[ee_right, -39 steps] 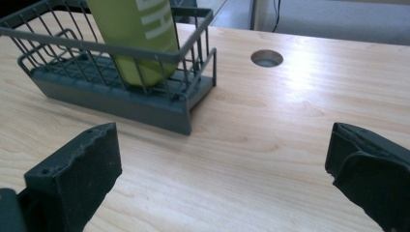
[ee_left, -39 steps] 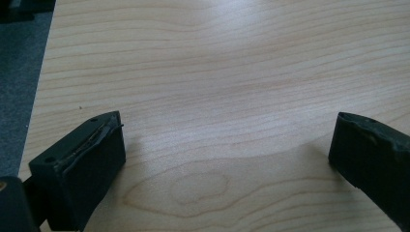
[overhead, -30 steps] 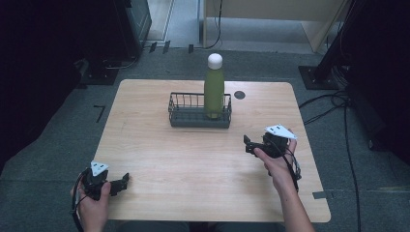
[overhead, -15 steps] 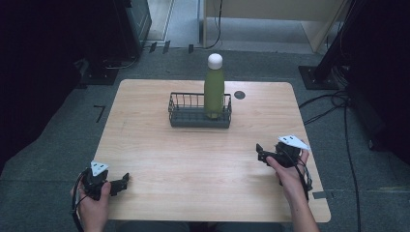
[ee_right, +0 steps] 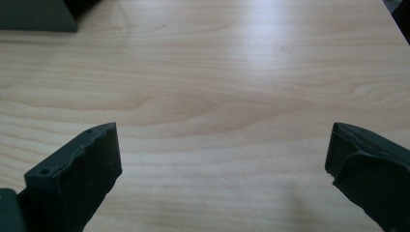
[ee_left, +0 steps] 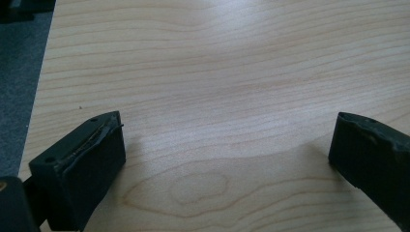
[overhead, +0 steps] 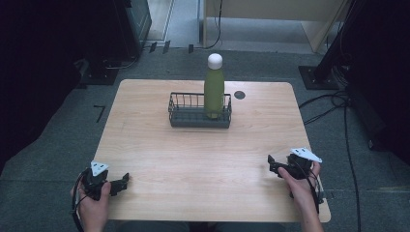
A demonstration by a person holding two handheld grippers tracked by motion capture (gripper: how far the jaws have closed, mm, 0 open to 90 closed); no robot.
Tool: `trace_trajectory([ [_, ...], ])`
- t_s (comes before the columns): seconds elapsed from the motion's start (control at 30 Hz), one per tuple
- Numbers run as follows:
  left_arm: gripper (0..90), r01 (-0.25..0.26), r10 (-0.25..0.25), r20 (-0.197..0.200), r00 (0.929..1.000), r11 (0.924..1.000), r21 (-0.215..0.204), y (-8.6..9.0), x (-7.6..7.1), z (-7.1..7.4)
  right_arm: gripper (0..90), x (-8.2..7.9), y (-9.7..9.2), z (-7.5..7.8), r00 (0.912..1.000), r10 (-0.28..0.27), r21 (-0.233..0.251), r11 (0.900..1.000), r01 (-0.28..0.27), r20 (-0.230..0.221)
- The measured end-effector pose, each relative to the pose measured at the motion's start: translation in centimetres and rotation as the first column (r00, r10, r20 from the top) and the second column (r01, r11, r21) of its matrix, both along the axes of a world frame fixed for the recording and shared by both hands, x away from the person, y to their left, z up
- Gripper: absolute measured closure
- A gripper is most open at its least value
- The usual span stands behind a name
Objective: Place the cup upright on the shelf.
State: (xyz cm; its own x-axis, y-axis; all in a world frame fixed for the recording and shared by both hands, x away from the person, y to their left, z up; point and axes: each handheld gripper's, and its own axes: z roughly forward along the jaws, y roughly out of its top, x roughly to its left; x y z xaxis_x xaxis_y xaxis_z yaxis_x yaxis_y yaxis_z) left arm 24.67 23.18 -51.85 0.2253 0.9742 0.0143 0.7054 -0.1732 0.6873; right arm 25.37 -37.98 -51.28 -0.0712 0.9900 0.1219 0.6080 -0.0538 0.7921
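Observation:
A green bottle (overhead: 213, 92) with a white cap stands upright in the right end of a dark wire basket (overhead: 192, 117) at the back middle of the wooden table (overhead: 193, 154). My left gripper (overhead: 123, 182) rests at the table's front left corner, jaws wide apart with bare wood between them (ee_left: 227, 159). My right gripper (overhead: 270, 164) sits near the front right edge, far from the basket, also open and empty (ee_right: 225, 159). A corner of the basket (ee_right: 34, 19) shows at the top left of the right gripper view.
A small dark round disc (overhead: 239, 94) is set in the tabletop behind the basket on the right. Grey carpet (overhead: 58, 140) surrounds the table. Cables (overhead: 333, 104) trail on the floor at the right, and dark equipment (overhead: 111, 34) stands behind on the left.
My right gripper has drawn back from the table's middle right toward the front right edge. The left gripper has stayed put.

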Motion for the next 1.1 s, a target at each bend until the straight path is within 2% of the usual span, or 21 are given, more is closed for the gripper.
trace_trajectory([
  [0.4, 0.1, -0.001, 0.001, 0.000, 1.0000, 1.0000, -0.001, 0.0, 0.0, 0.0, 0.0, -1.8, -2.4, -1.1, 0.9982, -0.038, -0.019, 0.9991, 0.038, -0.046],
  [0.6, 0.1, -0.001, 0.001, 0.000, 1.0000, 1.0000, -0.001, 0.0, 0.0, 0.0, 0.0, -2.5, -3.1, -1.3, 0.9961, -0.047, -0.037, 0.9983, 0.044, -0.074],
  [0.83, 0.1, -0.001, 0.001, 0.000, 1.0000, 1.0000, -0.001, 0.0, 0.0, 0.0, 0.0, -3.0, -3.6, -1.4, 0.9917, -0.065, -0.094, 0.9941, 0.055, -0.111],
  [0.93, 0.1, -0.001, 0.001, 0.000, 1.0000, 1.0000, -0.001, 0.0, 0.0, 0.0, 0.0, -3.0, -3.8, -1.4, 0.9902, -0.074, -0.087, 0.9941, 0.064, -0.118],
  [1.1, 0.1, -0.001, 0.001, 0.000, 1.0000, 1.0000, -0.001, 0.0, 0.0, 0.0, 0.0, -3.4, -4.0, -1.5, 0.9900, -0.071, -0.103, 0.9930, 0.058, -0.122],
])
